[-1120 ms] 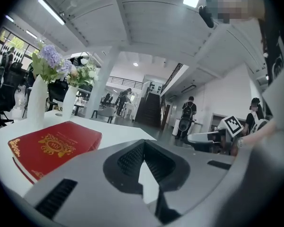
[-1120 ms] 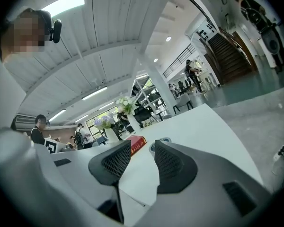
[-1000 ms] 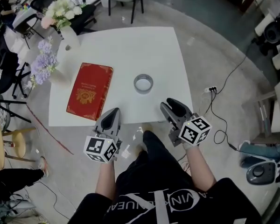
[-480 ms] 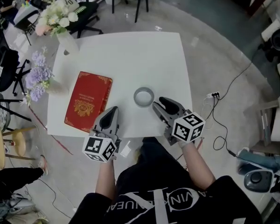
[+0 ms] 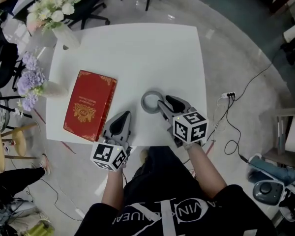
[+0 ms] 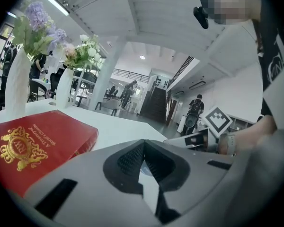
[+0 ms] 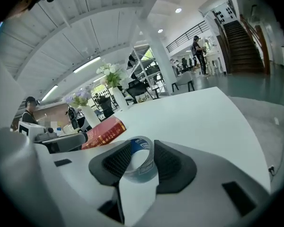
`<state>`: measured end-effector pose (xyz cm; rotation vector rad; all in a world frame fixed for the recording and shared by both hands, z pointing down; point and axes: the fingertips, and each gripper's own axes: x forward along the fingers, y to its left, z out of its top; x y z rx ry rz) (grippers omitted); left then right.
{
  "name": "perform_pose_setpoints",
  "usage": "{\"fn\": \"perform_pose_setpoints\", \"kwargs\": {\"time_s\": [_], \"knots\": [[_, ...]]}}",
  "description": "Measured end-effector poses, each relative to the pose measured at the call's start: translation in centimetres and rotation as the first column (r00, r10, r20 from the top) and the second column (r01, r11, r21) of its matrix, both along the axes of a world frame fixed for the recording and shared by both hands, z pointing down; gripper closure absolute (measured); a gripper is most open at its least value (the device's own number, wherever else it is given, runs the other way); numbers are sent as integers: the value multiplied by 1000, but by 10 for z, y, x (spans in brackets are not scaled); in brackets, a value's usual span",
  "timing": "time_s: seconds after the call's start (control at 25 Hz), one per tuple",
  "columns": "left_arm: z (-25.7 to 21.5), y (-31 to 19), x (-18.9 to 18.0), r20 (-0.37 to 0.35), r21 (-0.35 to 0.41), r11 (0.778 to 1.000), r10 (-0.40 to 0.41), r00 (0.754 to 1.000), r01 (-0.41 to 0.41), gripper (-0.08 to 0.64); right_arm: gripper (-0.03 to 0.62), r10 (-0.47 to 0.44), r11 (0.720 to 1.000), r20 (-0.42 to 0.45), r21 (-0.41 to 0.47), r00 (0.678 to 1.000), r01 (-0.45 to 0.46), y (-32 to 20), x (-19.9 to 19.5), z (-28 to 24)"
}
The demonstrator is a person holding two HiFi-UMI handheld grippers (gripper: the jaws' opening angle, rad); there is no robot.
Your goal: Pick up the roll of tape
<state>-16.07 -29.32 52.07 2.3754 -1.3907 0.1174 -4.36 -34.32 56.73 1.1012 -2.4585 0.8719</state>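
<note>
The roll of tape [image 5: 144, 103], a grey ring, lies flat on the white table [image 5: 137, 53] near its front edge. My right gripper [image 5: 169, 101] stands open at the ring, its left finger reaching over the ring's right side. In the right gripper view the tape [image 7: 141, 146] sits between the two dark pads, and I cannot tell whether they touch it. My left gripper [image 5: 122, 117] is shut and holds nothing, low over the table's front edge beside the red book [image 5: 88, 104]. Its pads meet at the tips in the left gripper view [image 6: 143, 145].
The red book [image 6: 33, 143] lies left of the tape. A white vase of pale flowers [image 5: 64, 33] and a vase of purple flowers [image 5: 32, 80] stand along the table's left edge. Chairs stand beyond the table, and a cable [image 5: 236, 92] runs on the floor at right.
My right gripper has moved forward and left from the table's front edge until its jaws reach the tape. The left gripper has stayed near the front edge, still shut.
</note>
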Motion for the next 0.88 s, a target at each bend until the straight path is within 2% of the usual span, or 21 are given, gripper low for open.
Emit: {"fn": "perform_pose_setpoints", "kwargs": {"time_s": [0.2, 0.52, 0.88], "knots": [[9, -4, 2, 3, -17, 1000, -5, 1000, 5, 557, 447, -5, 999, -96, -47, 995, 1, -12, -5, 20], [12, -10, -3, -6, -26, 999, -23, 1000, 23, 557, 471, -43, 993, -179, -114, 983, 23, -19, -13, 41], [15, -8, -11, -12, -30, 999, -36, 999, 36, 557, 515, -66, 996, -264, -69, 962, 49, -23, -17, 43]]}}
